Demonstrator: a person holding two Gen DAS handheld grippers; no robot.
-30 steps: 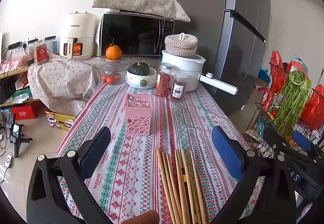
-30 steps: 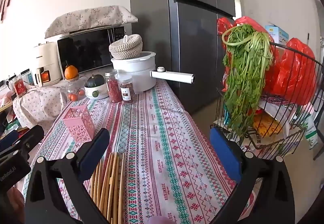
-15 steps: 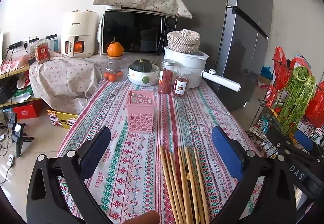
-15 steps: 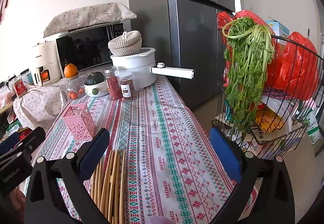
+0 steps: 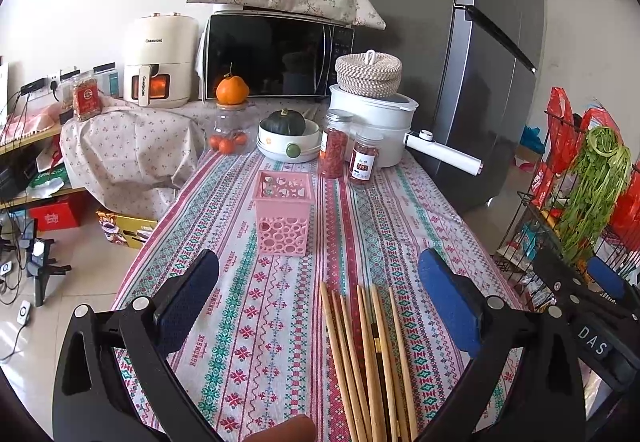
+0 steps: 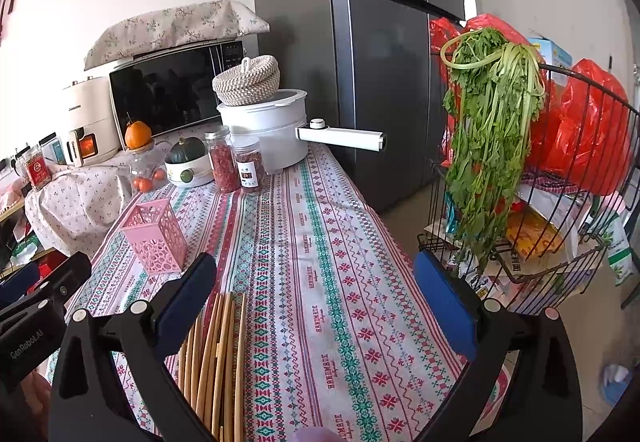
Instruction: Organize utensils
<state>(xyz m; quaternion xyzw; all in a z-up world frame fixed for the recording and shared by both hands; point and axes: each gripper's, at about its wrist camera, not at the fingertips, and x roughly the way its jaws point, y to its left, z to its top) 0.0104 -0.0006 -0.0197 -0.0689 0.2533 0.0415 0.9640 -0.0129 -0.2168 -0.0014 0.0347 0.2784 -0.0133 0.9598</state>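
Note:
Several wooden chopsticks (image 5: 368, 358) lie side by side on the patterned tablecloth (image 5: 240, 322) at its near end. They also show in the right wrist view (image 6: 216, 358). A pink perforated holder (image 5: 283, 218) stands upright beyond them, mid-table, also in the right wrist view (image 6: 157, 236). My left gripper (image 5: 320, 306) is open and empty, hovering above the near ends of the chopsticks. My right gripper (image 6: 314, 306) is open and empty, to the right of the chopsticks. Its left finger (image 6: 182, 302) overlaps them in view.
Two spice jars (image 5: 348, 158), a bowl holding a squash (image 5: 289, 140), a white pot with a long handle (image 5: 384, 130) and a jar under an orange (image 5: 231, 114) stand at the table's far end. A wire basket with greens (image 6: 520, 170) stands right of the table.
Both grippers have drawn back and risen slightly, so the chopsticks and holder sit a little farther up in view. Both stay open.

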